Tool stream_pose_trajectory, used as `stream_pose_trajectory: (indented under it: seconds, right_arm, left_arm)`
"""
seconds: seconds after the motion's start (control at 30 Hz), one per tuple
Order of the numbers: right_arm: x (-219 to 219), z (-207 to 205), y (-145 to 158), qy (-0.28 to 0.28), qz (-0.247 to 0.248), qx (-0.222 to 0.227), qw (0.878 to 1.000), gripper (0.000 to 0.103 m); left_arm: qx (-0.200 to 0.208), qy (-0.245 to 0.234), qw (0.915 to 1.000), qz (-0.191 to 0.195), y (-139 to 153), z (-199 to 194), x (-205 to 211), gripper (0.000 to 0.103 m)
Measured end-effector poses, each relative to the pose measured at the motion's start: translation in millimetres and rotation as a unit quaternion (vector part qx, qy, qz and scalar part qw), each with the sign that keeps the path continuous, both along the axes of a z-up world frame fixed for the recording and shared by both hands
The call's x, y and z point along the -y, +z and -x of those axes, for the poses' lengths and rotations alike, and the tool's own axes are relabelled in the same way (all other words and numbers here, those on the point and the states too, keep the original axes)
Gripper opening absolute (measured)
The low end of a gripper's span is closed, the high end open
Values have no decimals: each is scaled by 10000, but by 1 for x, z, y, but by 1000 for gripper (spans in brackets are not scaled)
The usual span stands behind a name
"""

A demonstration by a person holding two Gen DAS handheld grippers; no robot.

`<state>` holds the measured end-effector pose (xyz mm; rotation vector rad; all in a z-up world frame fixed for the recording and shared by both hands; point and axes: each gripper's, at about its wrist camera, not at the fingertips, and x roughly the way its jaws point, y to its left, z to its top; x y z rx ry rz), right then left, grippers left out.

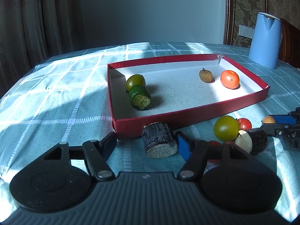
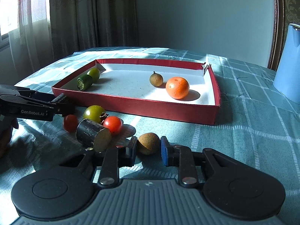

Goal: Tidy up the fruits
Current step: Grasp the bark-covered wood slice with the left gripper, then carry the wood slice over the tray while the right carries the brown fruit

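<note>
Checked tablecloth (image 2: pixel 243 131), brown longan (image 2: pixel 148 143) pinched in right claw (image 2: pixel 148 150)

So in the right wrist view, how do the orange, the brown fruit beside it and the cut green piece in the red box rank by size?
1. Orange, clearly largest.
2. Cut green piece and brown fruit look about alike; I won't rank them.
</note>
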<state>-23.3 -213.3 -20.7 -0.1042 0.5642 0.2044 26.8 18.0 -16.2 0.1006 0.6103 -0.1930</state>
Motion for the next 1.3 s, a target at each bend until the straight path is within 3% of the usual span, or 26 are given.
stream_pose_trajectory:
  seconds: [0.13, 0.3, 0.77, 1.0, 1.3]
  right_arm:
    - [3, -1, 0, -167, -50, 6, 9998, 25]
    - [2, 0, 0, -253, -49, 38, 9997, 25]
    - [0, 2, 2, -385, -79, 106, 9992, 25]
    - [0, 2, 3, -389, -65, 150, 9991, 25]
    - [-2, 5, 3, -403, -21, 231, 9989, 26]
  left_arm:
    - [65, 37, 10000, -31, 1, 2, 0, 56]
    - [110, 64, 9999, -59, 1, 3, -1, 41]
    - [160, 23, 9998, -139, 2, 6, -1, 38]
    - [391, 15, 9992, -62, 6, 17, -4, 38]
    - [334, 82, 9994, -40, 6, 14, -5, 38]
